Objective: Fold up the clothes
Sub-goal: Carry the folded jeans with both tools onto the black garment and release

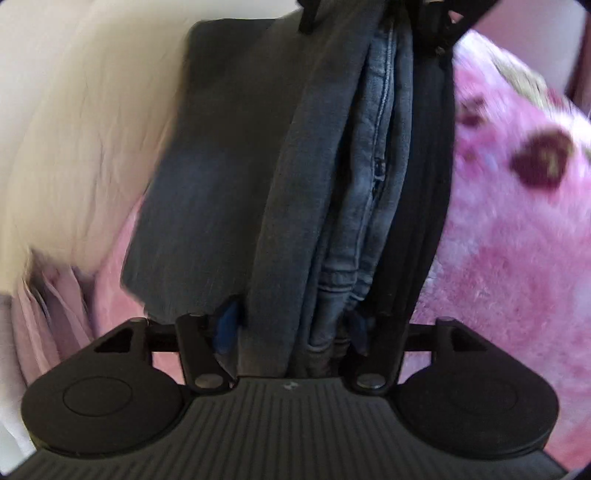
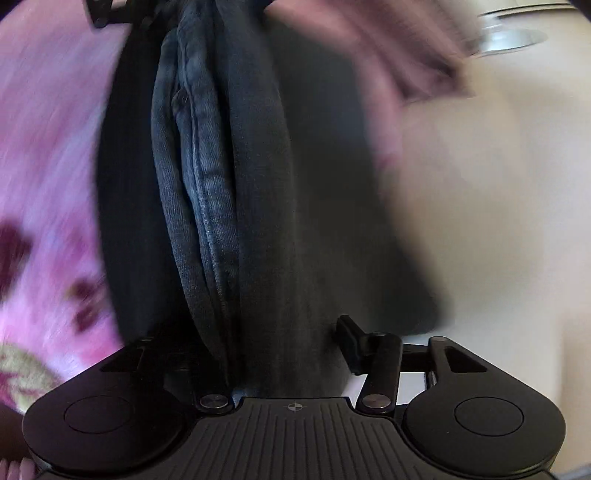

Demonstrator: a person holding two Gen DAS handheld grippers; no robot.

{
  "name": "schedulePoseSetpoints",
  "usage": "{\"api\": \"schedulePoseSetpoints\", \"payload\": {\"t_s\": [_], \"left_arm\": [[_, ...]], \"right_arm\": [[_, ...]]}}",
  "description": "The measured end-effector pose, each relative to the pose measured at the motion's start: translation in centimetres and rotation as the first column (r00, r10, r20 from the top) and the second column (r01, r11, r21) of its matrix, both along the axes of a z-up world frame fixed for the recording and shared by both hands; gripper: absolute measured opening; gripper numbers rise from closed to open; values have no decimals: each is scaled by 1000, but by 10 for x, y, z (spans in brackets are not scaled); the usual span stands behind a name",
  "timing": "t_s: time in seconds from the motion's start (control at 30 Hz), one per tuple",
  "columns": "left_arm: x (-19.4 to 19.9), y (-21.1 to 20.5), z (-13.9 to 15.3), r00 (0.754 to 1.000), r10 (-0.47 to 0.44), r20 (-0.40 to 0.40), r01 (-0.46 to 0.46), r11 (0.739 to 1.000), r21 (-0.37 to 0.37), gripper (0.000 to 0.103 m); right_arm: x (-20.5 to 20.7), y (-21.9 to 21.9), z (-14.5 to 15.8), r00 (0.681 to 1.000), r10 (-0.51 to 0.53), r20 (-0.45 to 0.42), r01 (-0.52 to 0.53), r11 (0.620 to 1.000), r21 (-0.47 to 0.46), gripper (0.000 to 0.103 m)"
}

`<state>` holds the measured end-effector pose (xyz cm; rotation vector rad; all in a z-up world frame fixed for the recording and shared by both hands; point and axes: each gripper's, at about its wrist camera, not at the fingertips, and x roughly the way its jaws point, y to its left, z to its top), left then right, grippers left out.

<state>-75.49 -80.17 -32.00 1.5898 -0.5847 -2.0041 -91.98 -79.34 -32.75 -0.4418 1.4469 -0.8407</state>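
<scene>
A folded bundle of dark clothes (image 1: 332, 184) hangs stretched between my two grippers: a grey-blue denim layer, paler blue jeans (image 1: 373, 177) with a seam, and a black layer on the right. My left gripper (image 1: 295, 332) is shut on one end of the bundle, its blue-padded fingers (image 1: 226, 325) pressing the sides. In the right wrist view the same bundle (image 2: 229, 184) runs up from my right gripper (image 2: 266, 347), which is shut on the other end. Each view shows the opposite gripper's black frame at the top edge. Motion blur smears both backgrounds.
A fuzzy pink blanket (image 1: 517, 221) with dark red flowers lies under the bundle and shows again, blurred, as the blanket (image 2: 44, 184). Cream fabric (image 1: 74, 129) fills the left, with pale pink cloth (image 1: 55, 314) below it. A round pale fixture (image 2: 513, 35) appears at the top right.
</scene>
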Motion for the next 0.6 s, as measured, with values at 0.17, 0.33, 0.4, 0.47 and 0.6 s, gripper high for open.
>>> {"api": "schedulePoseSetpoints", "payload": {"t_s": [0.17, 0.33, 0.4, 0.47, 0.6], "left_arm": [[22, 17, 16, 1000, -8, -13, 7, 999, -41, 61], [32, 9, 24, 1000, 20, -15, -20, 1000, 0, 53], [30, 7, 21, 1000, 8, -7, -8, 1000, 15, 53], [29, 8, 16, 1000, -6, 11, 6, 1000, 15, 53], [33, 11, 19, 1000, 14, 25, -15, 1000, 19, 53]], "right_arm": [[-13, 33, 21, 998, -60, 22, 61, 997, -39, 55], [-16, 41, 39, 990, -112, 84, 112, 994, 3, 56], [-16, 43, 43, 987, -132, 95, 131, 991, 17, 55], [-13, 45, 42, 985, -149, 84, 148, 989, 23, 55], [-7, 52, 44, 975, -206, 83, 203, 978, 42, 56]]}}
